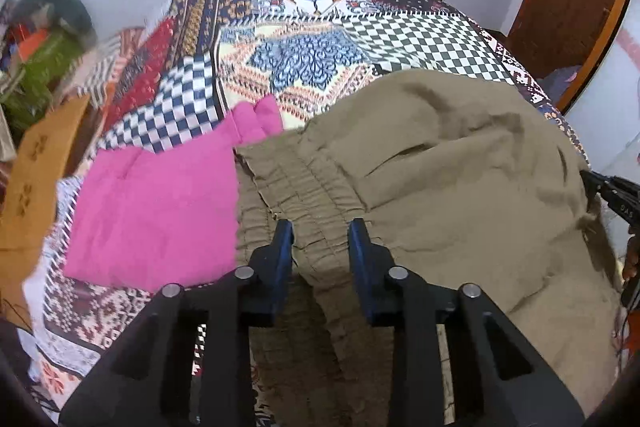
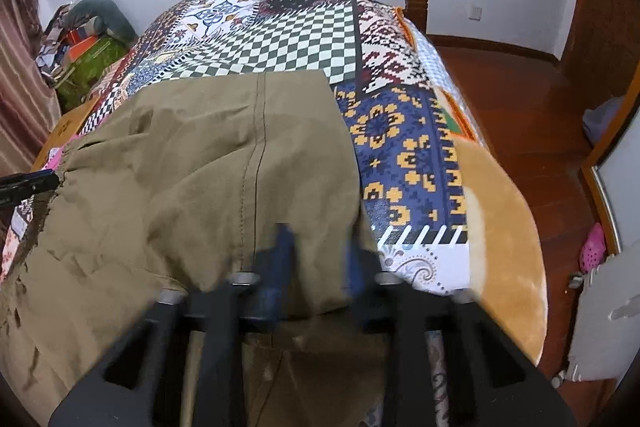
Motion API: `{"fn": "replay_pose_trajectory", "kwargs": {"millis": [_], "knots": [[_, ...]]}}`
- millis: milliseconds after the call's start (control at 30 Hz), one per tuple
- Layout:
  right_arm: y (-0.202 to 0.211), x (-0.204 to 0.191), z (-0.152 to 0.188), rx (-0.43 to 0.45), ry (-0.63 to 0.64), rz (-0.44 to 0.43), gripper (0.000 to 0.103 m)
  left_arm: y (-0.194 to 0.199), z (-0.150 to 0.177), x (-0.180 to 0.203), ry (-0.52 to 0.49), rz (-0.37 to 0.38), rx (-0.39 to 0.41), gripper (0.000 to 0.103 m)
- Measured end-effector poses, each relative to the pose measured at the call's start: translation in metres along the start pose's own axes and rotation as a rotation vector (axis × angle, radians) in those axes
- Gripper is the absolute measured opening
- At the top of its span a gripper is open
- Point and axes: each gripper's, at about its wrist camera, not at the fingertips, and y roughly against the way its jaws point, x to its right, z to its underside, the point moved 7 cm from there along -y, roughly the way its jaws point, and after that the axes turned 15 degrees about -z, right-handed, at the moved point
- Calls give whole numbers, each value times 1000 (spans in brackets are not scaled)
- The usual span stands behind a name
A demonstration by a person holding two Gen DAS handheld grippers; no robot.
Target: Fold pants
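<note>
Khaki pants (image 1: 460,163) are lying on the patchwork bedspread (image 1: 304,39), and in the left wrist view the left tongs (image 1: 320,239) are sitting apart, straddling the elastic waistband (image 1: 292,183). Pink cloth (image 1: 160,199) is lying just left of them. In the right wrist view, the right tongs (image 2: 318,247) are blurry but apart, with the pants' edge running between the fingers.

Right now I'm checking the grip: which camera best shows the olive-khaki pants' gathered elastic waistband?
The left wrist view: the gathered elastic waistband lies sharp and central, just ahead of the left gripper. The right wrist view catches only a sliver of it at its left edge.
</note>
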Motion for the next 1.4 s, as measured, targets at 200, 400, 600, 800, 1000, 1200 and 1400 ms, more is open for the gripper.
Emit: {"fn": "replay_pose_trajectory", "kwargs": {"millis": [200, 400, 600, 800, 1000, 1200, 1400], "knots": [[2, -1, -3, 5, 67, 72, 5, 4, -5, -2, -36, -45, 34, 12], [9, 6, -5, 17, 71, 114, 4, -7, -3, 0, -94, -98, 43, 10], [6, 8, -1, -1, 93, 120, 3, -25, 0, -16, -119, -182, 21, 1], [8, 10, 0, 3, 69, 109, 3, -6, -1, -22, -35, -38, -2, 3], [10, 11, 1, 9, 47, 93, 4, 8, 5, -20, 43, 70, -41, 29], [10, 10, 2, 4, 44, 86, 4, 9, 22, -1, 39, 152, -100, 52], [6, 9, 5, -6, 57, 105, 5, 2, 20, 14, -18, 73, -80, 51]]}}
